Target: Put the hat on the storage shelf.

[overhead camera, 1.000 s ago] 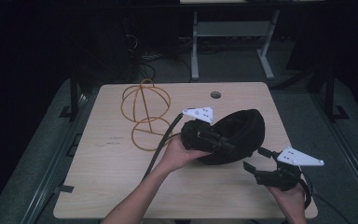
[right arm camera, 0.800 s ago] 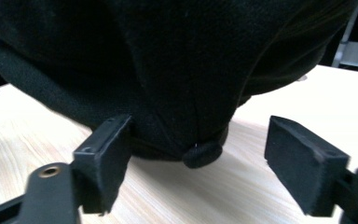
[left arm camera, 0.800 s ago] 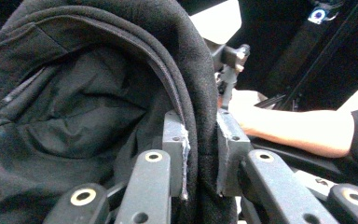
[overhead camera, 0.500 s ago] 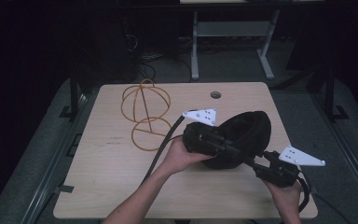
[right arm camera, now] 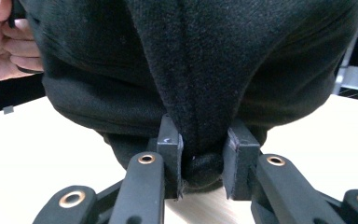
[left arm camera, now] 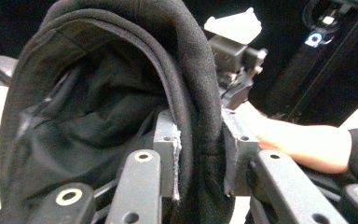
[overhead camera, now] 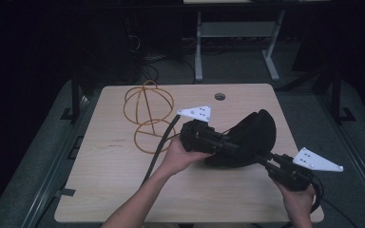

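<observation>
- A black knitted fabric beanie (overhead camera: pixel 247 137) is held up just above the right half of the light wooden desk (overhead camera: pixel 104 190), its opening turned toward the person's left hand.
- In the left claw view the beanie's (left arm camera: pixel 98 116) thick folded rim runs down between the two jaws, and the pads press on it from both sides.
- The left claw (overhead camera: pixel 235 146) grips that rim at the beanie's left side; its jaws have just eased apart a little, with the fabric still pinched between them. The left hand (overhead camera: pixel 180 154) wraps the claw's body.
- The right claw (overhead camera: pixel 261 159) has just been closing and now clamps a bunched fold at the beanie's lower right edge; in the right claw view the fold of the beanie (right arm camera: pixel 200 93) bulges between the pads, just above the desk top (right arm camera: pixel 307 154).
- The right hand (overhead camera: pixel 297 199) holds that claw near the desk's front right corner.
- A wire-frame sphere of orange rings (overhead camera: pixel 148 116) stands on the desk to the left, well apart from the beanie.
- A small round hole (overhead camera: pixel 220 97) sits near the desk's far edge.
</observation>
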